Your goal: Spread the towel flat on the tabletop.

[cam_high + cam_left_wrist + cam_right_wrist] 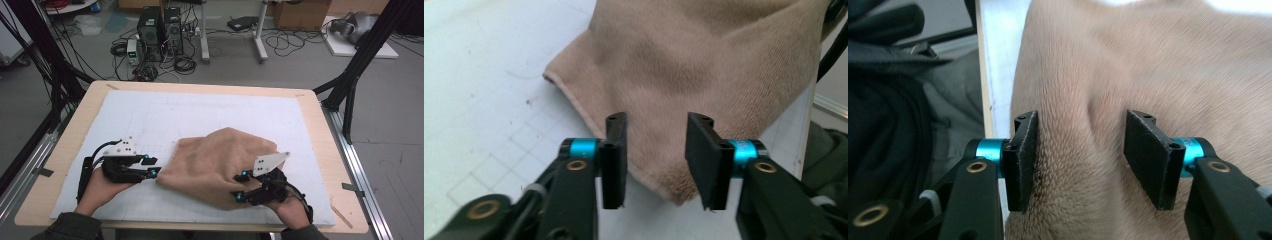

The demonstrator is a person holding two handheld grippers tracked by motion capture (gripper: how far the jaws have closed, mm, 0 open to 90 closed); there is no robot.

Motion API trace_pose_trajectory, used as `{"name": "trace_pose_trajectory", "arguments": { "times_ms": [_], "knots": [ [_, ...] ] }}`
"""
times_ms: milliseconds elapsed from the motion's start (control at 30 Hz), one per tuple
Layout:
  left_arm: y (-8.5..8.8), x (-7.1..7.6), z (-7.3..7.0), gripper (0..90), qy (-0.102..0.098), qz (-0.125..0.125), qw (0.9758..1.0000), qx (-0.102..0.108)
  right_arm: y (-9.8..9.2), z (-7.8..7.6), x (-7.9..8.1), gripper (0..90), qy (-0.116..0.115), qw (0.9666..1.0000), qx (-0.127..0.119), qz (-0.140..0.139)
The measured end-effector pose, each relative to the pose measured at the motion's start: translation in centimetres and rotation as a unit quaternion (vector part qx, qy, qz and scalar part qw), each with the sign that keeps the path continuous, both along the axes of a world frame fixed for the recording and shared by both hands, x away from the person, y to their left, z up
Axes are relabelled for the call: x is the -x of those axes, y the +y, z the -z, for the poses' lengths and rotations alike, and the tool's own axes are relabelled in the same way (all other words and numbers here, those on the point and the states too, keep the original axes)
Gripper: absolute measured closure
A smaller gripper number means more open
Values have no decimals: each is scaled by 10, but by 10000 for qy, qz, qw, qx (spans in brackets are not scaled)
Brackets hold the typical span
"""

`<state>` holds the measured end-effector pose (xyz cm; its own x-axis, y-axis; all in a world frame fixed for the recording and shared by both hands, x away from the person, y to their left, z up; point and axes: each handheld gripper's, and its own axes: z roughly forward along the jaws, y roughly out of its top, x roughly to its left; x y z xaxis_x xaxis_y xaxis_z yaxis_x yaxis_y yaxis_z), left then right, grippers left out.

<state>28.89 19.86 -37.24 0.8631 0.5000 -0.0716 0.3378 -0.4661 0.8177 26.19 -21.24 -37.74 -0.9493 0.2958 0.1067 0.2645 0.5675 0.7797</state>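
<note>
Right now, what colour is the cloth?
Plain tan cloth, no pattern; clearest in the left gripper view.

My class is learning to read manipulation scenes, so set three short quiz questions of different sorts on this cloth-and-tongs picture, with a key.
1. True or false: the tan cloth lies perfectly flat and smooth on the white mat.
2. Multiple choice: the left tongs are A) clamped on the cloth, B) open, with the cloth's corner in the gap between the pads, C) holding a pen.
3. Short answer: in the right gripper view, what lies between the pads of the right tongs?

Key
1. False: it is bunched and rumpled.
2. B.
3. A raised fold of the tan cloth; the jaws stand apart and are not pressed shut on it.
</note>
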Motion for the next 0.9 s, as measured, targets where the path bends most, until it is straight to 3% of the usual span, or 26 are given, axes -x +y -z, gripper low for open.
{"name": "trace_pose_trajectory", "arguments": {
  "times_ms": [33,167,233,300,400,433,567,600,667,833,900],
  "knots": [
    [-4,-4,0,558,-15,-5,10000,-27,-2,-5,-3,435,-114,9999,17,99],
    [-24,-22,5,520,-8,17,9999,-99,-14,-18,-23,405,-200,9990,-41,394],
    [-36,-32,11,519,-64,-34,9997,-249,-20,-19,-34,383,-339,9970,134,675],
    [-45,-43,18,519,46,-33,9998,-178,-24,-15,-44,368,-405,9944,312,924],
    [-56,-60,33,524,193,-130,9990,-370,-30,-2,-56,338,-374,9902,503,1252],
    [-58,-65,39,520,299,-185,9984,-440,-32,10,-61,342,-313,9887,642,1318],
    [-66,-77,62,506,616,-207,9937,-910,-33,26,-65,395,-150,9884,719,1330],
    [-67,-76,63,505,528,-207,9945,-884,-33,31,-66,429,-122,9886,706,1325],
    [-68,-75,63,571,418,-283,9939,-985,-32,37,-67,509,24,9885,779,1293],
    [-68,-76,61,835,433,-412,9930,-1018,-20,39,-65,665,-106,9895,1036,1002],
    [-69,-75,61,858,430,-403,9927,-1048,-21,37,-65,680,-107,9898,996,1014]
  ]
}}
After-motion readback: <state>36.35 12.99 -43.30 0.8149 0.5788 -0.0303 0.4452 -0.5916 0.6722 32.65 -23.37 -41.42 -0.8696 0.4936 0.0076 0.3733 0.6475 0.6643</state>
